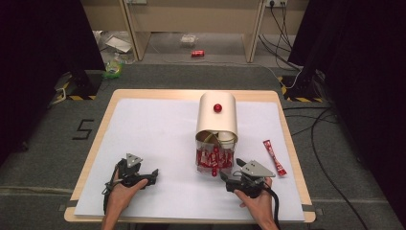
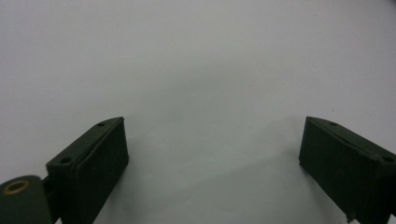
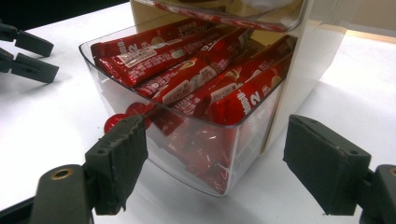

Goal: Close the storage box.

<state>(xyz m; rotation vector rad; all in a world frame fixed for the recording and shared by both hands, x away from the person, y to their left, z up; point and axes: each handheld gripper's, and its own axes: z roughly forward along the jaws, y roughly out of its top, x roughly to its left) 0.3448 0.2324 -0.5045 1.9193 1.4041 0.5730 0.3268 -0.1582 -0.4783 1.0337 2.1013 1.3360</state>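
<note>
Here, clear drawer (image 3: 196, 154) of red sachets (image 3: 187, 79) just beyond right gripper (image 3: 219, 158), fingers (image 3: 123, 158) spread

On the counter (image 1: 143, 120), a drawer (image 3: 187, 154) of sachets (image 3: 187, 79) sits before its cabinet (image 1: 218, 117); one sachet (image 1: 274, 156) lies right.

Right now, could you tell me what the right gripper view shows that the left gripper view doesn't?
The right gripper view has a clear drawer of red sachets pulled out of a cream box, with a red knob by one open jaw. The left gripper view has bare white table cover between wide-open jaws. Both share black jaws spread apart over that cover, gripping nothing.
</note>
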